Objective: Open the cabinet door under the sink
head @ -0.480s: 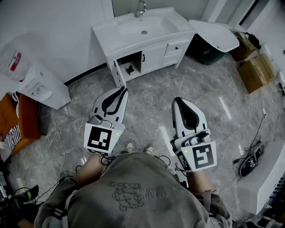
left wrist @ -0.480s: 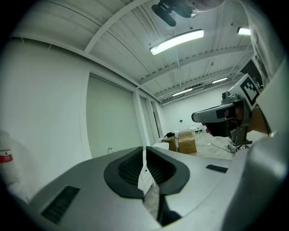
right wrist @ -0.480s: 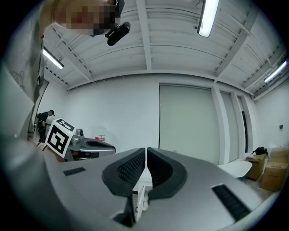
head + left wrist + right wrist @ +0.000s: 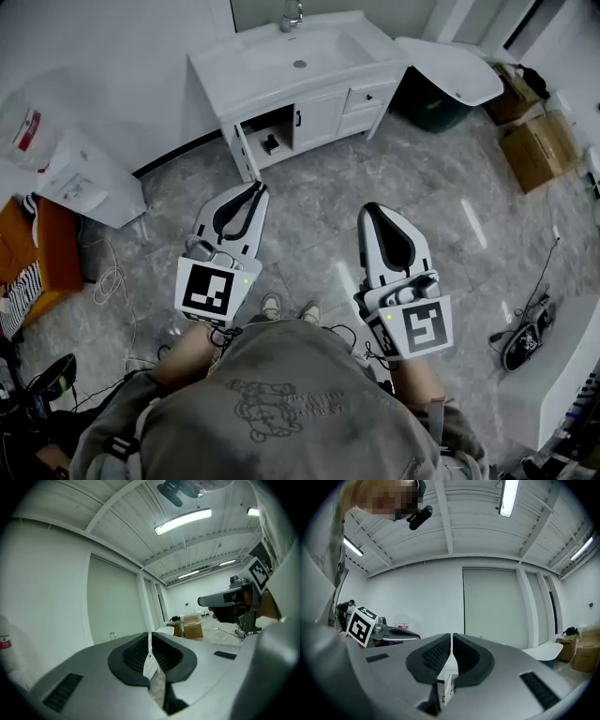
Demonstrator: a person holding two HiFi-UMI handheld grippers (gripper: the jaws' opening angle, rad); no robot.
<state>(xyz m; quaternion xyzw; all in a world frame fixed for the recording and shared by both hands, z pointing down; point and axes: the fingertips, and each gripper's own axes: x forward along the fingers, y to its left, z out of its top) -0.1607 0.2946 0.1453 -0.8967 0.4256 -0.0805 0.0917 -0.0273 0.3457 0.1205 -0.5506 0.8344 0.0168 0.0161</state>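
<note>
The white sink cabinet (image 4: 319, 120) stands against the far wall, a basin and a faucet (image 4: 292, 14) on top. Its left door (image 4: 246, 150) hangs open, and a dark object (image 4: 272, 144) sits in the opening. The right door is closed, beside two drawers (image 4: 366, 101). My left gripper (image 4: 258, 188) is held level over the floor, well short of the cabinet, jaws together and empty. My right gripper (image 4: 367, 209) floats beside it, also shut on nothing. The left gripper (image 4: 150, 660) and the right gripper (image 4: 451, 644) show closed pads in their own views.
A white box (image 4: 89, 178) and loose cables (image 4: 108, 281) lie at the left. At the right are a dark bin (image 4: 431, 108) under a white board (image 4: 455, 70), cardboard boxes (image 4: 539, 150), a shoe (image 4: 525, 342) and a white tabletop (image 4: 562, 375).
Both grippers keep almost the same place. The cabinet sits slightly higher in the head view.
</note>
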